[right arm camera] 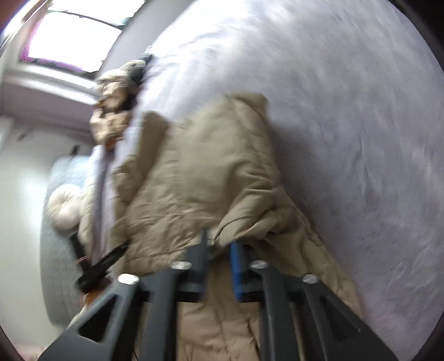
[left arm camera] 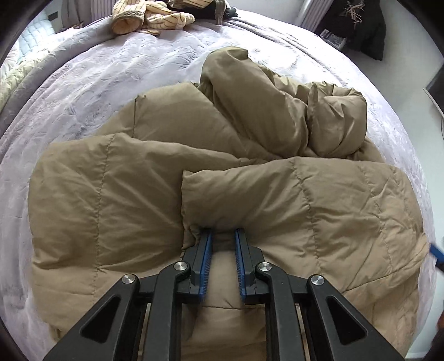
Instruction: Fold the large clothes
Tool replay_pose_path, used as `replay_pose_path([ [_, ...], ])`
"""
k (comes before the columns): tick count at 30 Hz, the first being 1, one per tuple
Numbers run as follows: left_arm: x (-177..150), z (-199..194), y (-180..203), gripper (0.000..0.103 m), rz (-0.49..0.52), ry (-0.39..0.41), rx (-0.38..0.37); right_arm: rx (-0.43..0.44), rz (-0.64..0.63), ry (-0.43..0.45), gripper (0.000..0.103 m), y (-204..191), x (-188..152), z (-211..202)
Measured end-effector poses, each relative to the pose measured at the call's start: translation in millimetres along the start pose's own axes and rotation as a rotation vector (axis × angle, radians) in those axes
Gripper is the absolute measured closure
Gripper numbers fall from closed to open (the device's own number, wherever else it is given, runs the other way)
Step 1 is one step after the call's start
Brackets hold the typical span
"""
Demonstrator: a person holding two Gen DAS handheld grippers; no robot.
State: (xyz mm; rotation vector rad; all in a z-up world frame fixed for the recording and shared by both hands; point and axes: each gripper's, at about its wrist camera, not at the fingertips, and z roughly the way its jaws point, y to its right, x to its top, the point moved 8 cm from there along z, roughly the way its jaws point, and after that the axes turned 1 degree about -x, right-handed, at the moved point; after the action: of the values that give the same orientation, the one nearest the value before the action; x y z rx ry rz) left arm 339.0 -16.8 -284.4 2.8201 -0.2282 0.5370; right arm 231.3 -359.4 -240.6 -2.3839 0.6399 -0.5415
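A large tan quilted puffer coat (left arm camera: 222, 172) lies spread on the lavender bedspread (left arm camera: 97, 91), its upper part bunched toward the far right. My left gripper (left arm camera: 223, 236) sits over the near edge of the coat with its jaws a little apart, and a fold of tan fabric lies between the blue pads (left arm camera: 206, 261). In the blurred right wrist view the same coat (right arm camera: 211, 172) hangs bunched over the bedspread (right arm camera: 347, 138), and my right gripper (right arm camera: 219, 244) has a fold of it between its narrowly parted jaws. A blue tip of the right gripper shows at the left wrist view's edge (left arm camera: 436, 251).
A striped cream garment (left arm camera: 149, 16) and dark clothes (left arm camera: 222, 11) lie at the bed's far end. A black jacket (left arm camera: 360, 25) hangs at the far right by the wall. Pillows (right arm camera: 63, 208) and a bright window (right arm camera: 75, 39) appear in the right wrist view.
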Motion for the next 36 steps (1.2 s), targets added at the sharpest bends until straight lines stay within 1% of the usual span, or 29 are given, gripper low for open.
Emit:
replay_pose_path([
  [1, -0.3, 0.5, -1.4, 0.085, -0.001, -0.003, -0.003, 0.024, -0.009, 0.029, 0.033, -1.1, 9.0, -11.2],
  [2, -0.2, 0.8, -2.5, 0.085, -0.003, -0.005, -0.005, 0.035, -0.003, 0.067, 0.027, 2.3, 19.2, -18.0],
  [3, 0.3, 1.4, -3.6, 0.085, -0.006, -0.007, -0.005, 0.038, 0.011, 0.091, 0.027, 6.8, 27.5, -21.0],
  [4, 0.7, 1.8, -5.0, 0.085, -0.009, -0.009, -0.004, 0.057, 0.063, 0.107, 0.027, 17.4, 40.9, -20.1],
  [6, 2.1, 3.9, -4.6, 0.085, -0.012, -0.009, 0.004, 0.141, 0.198, 0.102, 0.029, 37.8, 59.8, -6.7],
  [7, 2.4, 4.4, -4.5, 0.085, -0.013, -0.008, 0.008, 0.183, 0.29, 0.088, 0.029, 51.2, 68.4, 7.5],
  [8, 1.4, 5.4, -4.9, 0.085, -0.012, -0.007, 0.013, 0.222, 0.372, 0.07, 0.032, 62.4, 74.7, 23.4],
  [10, 0.8, 7.7, -0.7, 0.085, -0.01, -0.009, 0.028, 0.299, 0.46, 0.024, 0.048, 68.2, 81.1, 49.5],
  [11, 2.0, 7.9, 1.8, 0.085, -0.007, -0.012, 0.037, 0.32, 0.478, 0.003, 0.079, 66.9, 82.7, 59.5],
  [12, 1.9, 6.9, 5.0, 0.085, -0.002, -0.013, 0.042, 0.315, 0.463, -0.01, 0.086, 62.4, 85.4, 66.3],
  [14, 3.7, 8.8, 10.0, 0.085, 0.007, -0.013, 0.047, 0.212, 0.296, 0.028, 0.09, 45.8, 97.9, 61.4],
  [15, 4.7, 10.5, 11.7, 0.085, 0.007, -0.011, 0.042, 0.168, 0.228, 0.035, 0.091, 40.4, 101.4, 58.8],
  [16, 5.2, 11.6, 13.3, 0.085, 0.007, -0.009, 0.037, 0.126, 0.187, 0.033, 0.091, 39.8, 103.6, 58.4],
  [18, 6.2, 15.7, 17.7, 0.085, 0.007, -0.003, 0.027, 0.039, 0.127, 0.016, 0.091, 45.0, 105.0, 62.6],
  [20, 6.3, 20.3, 23.4, 0.085, 0.011, -0.002, 0.022, -0.019, 0.121, 0.002, 0.091, 58.0, 102.9, 70.9],
  [22, 6.9, 24.0, 26.5, 0.085, 0.021, -0.002, 0.034, -0.071, 0.121, 0.011, 0.091, 71.6, 99.8, 78.6],
  [25, 5.8, 22.4, 24.6, 0.085, 0.022, -0.002, 0.023, -0.076, 0.179, 0.042, 0.09, 76.8, 97.6, 72.4],
  [27, 5.9, 21.0, 23.6, 0.085, 0.022, -0.003, 0.013, -0.127, 0.157, 0.066, 0.089, 77.5, 97.1, 56.5],
  [28, 5.7, 21.1, 23.5, 0.085, 0.022, -0.003, 0.012, -0.173, 0.107, 0.091, 0.089, 70.6, 94.5, 41.3],
  [29, 5.8, 20.4, 22.2, 0.085, 0.021, -0.002, 0.011, -0.2, 0.06, 0.114, 0.089, 63.6, 88.7, 26.5],
  [30, 5.9, 20.2, 21.3, 0.085, 0.021, -0.002, 0.012, -0.215, 0.013, 0.136, 0.089, 54.4, 83.3, 12.9],
  [32, 5.0, 19.8, 19.1, 0.085, 0.021, 0.001, 0.016, -0.213, -0.068, 0.153, 0.089, 37.0, 71.8, -5.6],
  [33, 5.1, 20.2, 18.9, 0.085, 0.02, 0.002, 0.017, -0.208, -0.118, 0.149, 0.089, 28.0, 62.5, -12.4],
  [34, 4.8, 20.4, 18.4, 0.085, 0.019, 0.004, 0.016, -0.205, -0.176, 0.122, 0.089, 18.6, 48.5, -13.6],
  [35, 3.5, 19.2, 17.7, 0.085, 0.018, 0.005, 0.015, -0.207, -0.2, 0.097, 0.089, 15.1, 39.0, -10.4],
  [36, 2.7, 18.7, 17.7, 0.085, 0.019, 0.006, 0.012, -0.227, -0.224, 0.059, 0.089, 15.4, 28.8, -2.8],
])
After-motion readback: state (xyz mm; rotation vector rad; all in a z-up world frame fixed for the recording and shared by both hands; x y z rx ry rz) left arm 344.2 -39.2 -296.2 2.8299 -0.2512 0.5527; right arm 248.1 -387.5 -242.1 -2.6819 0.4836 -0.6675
